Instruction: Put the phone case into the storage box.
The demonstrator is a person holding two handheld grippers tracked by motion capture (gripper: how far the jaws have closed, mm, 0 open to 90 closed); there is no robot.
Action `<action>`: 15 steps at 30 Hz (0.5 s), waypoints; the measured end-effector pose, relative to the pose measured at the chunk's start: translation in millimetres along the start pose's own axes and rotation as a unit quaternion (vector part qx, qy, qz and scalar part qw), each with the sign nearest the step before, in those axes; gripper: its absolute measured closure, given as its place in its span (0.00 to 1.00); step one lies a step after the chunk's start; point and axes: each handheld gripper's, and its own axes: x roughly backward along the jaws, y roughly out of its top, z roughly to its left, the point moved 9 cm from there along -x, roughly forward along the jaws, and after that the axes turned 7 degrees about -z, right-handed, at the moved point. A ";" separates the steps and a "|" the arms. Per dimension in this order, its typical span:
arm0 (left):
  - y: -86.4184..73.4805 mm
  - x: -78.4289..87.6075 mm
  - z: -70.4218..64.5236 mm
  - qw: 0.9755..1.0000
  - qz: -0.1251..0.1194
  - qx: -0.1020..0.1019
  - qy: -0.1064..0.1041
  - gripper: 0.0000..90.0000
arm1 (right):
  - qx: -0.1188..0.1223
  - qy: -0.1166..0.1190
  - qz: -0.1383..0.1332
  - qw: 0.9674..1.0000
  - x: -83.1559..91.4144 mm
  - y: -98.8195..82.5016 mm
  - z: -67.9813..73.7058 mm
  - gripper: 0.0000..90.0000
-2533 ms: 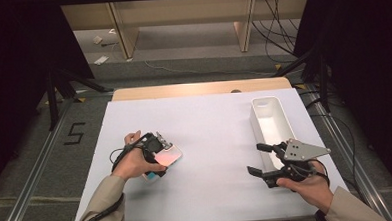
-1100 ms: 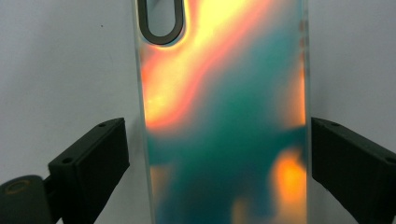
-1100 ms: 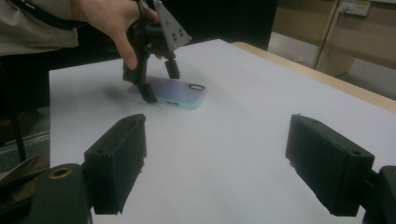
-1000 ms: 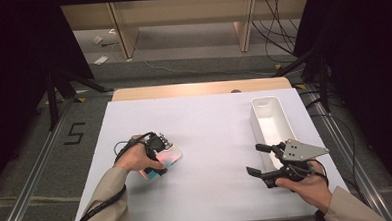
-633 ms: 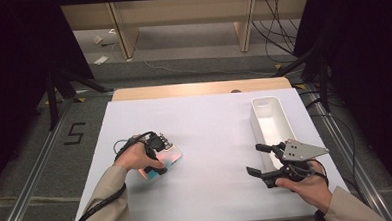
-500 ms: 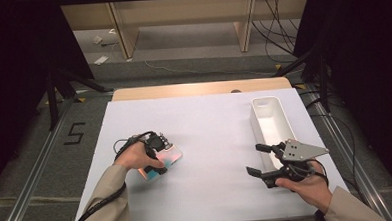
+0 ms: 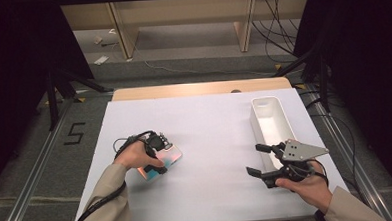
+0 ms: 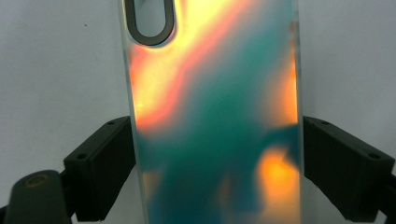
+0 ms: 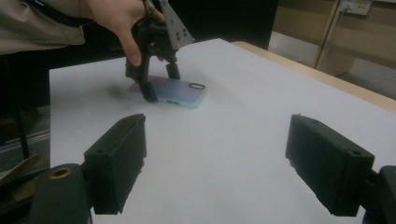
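Iridescent plastic in teal, orange and pink covers the phone case (image 7: 162, 160), which lies flat on the white desk (image 7: 209, 125) at its left side. Left gripper (image 7: 157, 151) stands over the phone case, one finger (image 8: 100, 170) at each long edge; the fingers have just been closing, and each sits right at its edge, contact uncertain. Right gripper (image 7: 262, 160) hovers above the desk beside the white tray (image 7: 267, 118), fingers spread and empty.
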 end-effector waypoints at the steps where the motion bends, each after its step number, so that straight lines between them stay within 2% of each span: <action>1: 0.1 0.1 -0.2 1.000 0.001 0.000 0.000 0.14 | -0.001 0.000 0.000 1.000 0.1 0.0 0.1 0.24; 15: -0.4 1.3 -0.7 1.000 0.001 0.008 0.000 0.17 | 0.001 0.000 -0.001 1.000 0.6 0.5 0.3 0.24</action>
